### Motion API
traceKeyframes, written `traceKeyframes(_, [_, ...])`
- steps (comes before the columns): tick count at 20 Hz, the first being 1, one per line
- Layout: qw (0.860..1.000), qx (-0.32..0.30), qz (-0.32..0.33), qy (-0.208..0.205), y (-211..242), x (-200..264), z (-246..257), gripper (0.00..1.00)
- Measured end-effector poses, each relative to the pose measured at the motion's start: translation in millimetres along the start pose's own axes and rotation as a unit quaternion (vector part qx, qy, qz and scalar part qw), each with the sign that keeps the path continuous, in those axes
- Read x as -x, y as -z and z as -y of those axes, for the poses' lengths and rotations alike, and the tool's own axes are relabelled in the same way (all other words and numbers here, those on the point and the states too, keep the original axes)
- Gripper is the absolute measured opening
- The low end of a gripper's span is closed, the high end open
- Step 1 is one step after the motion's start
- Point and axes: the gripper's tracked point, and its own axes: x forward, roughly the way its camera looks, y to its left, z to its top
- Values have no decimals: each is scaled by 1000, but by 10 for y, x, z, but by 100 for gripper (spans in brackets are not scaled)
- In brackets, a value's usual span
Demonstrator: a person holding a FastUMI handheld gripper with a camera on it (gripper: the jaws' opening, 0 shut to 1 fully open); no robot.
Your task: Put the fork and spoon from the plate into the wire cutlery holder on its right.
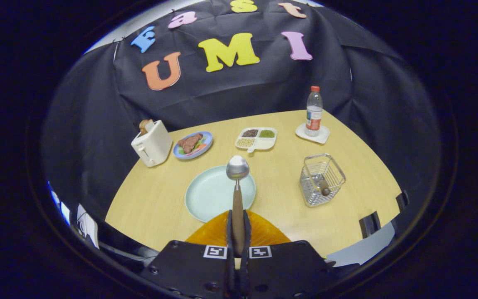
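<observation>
Claw [238, 226] clamps the spoon [237, 182] above the empty plate [210, 195]; one utensil already in the wire cutlery holder [321, 179].

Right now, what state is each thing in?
Gripper: shut on spoon handle.
Spoon: held, lifted over plate, bowl pointing ahead.
Plate: bare.
Holder: upright, one wooden-handled utensil inside.
Bottle: upright, capped, on coaster.
Toaster: bread sticking up.
</observation>
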Motion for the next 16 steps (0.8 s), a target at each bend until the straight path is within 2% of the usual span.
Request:
traceKeyframes(7, [999, -27, 29, 15, -240, 391, 789, 5])
traceKeyframes(16, [998, -44, -3, 42, -156, 256, 1567, 4])
